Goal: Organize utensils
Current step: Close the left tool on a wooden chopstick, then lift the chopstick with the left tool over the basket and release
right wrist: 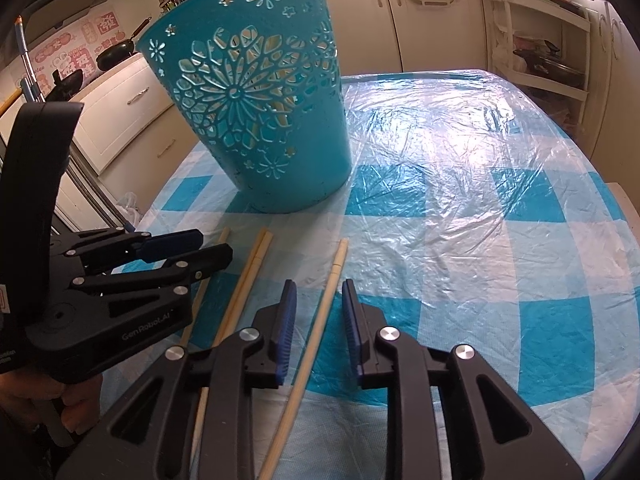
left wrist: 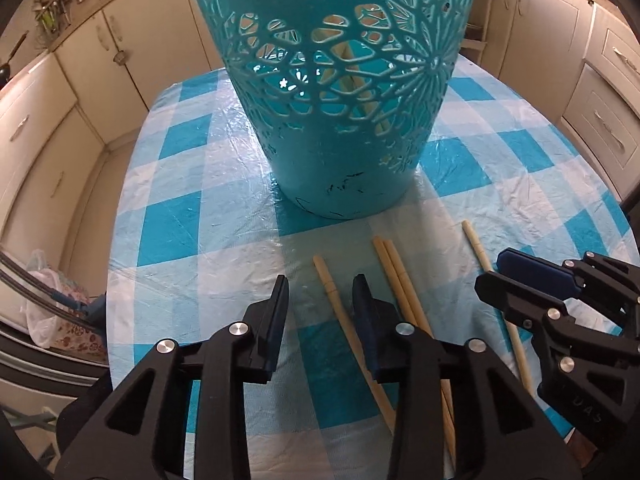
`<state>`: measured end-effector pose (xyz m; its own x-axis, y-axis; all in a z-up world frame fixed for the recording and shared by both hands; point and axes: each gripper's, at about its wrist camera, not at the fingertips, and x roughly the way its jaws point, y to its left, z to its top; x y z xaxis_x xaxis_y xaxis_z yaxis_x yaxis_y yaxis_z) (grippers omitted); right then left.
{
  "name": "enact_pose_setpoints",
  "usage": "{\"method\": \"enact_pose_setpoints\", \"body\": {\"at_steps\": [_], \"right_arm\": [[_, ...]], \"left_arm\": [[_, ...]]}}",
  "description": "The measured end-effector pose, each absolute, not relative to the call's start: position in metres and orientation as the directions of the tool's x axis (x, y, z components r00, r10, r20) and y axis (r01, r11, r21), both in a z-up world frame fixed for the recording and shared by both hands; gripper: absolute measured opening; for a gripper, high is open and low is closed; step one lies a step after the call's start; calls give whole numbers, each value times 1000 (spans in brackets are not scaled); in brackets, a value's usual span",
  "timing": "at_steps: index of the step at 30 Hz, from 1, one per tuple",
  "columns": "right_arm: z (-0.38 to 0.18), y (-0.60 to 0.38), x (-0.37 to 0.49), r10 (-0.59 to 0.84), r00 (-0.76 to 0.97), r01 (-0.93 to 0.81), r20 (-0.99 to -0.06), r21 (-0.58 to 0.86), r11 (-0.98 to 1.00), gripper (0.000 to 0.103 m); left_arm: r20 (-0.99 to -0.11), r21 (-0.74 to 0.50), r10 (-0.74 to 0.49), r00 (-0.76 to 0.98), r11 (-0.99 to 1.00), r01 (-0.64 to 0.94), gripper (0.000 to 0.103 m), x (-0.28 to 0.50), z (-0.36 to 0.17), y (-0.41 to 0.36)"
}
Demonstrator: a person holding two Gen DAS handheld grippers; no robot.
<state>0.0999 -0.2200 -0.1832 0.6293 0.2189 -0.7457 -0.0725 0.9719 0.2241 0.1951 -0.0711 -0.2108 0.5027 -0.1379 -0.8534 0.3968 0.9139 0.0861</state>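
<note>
A teal cut-out basket (left wrist: 336, 92) stands upright on the blue-and-white checked tablecloth (left wrist: 168, 184), at 12 o'clock from the left gripper (left wrist: 320, 300). Through its openings at least 2 pale chopsticks (left wrist: 348, 76) show inside, so part of the sorting looks done.

4 chopsticks lie loose on the cloth. In the left wrist view, 1 single chopstick (left wrist: 340, 312) runs between the left gripper's spread fingers, untouched; a touching pair (left wrist: 400, 280) lies at 1 o'clock, just beside the right-hand finger. The last chopstick (right wrist: 320, 316) lies between the fingers of the right gripper (right wrist: 320, 304), which are parted on either side of it with a gap each way, so nothing is gripped.

Both tongs are open and empty. By my reckoning the job is under way but well short: 4 sticks remain to be lifted into the basket, and each gripper is lined up over 1.
</note>
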Motion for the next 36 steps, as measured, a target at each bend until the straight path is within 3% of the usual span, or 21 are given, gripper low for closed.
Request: {"method": "enact_pose_setpoints", "body": {"at_steps": [3,6,8,22,29,36], "right_arm": [[-183,-221,101,228,631,-73,-742,236,969,28],[-183,-220,101,231,632,-76,-740,237,968,30],[-183,-221,101,233,631,-79,-739,238,968,32],[-183,-217,102,236,631,-93,-739,230,969,37],[-182,-211,101,223,630,-106,-744,201,974,41],[-182,-210,100,214,631,-112,-746,185,976,43]], "left_arm": [[-845,97,-143,515,906,411,28,194,-211,-72],[-848,76,-185,497,885,459,9,191,-209,-78],[-846,100,-182,501,869,485,5,187,-209,-83],[-841,168,-148,521,843,510,5,180,-210,-93],[-863,73,-190,469,870,488,5,172,-198,-72],[-814,-114,-365,452,864,491,5,162,-143,-45]]}}
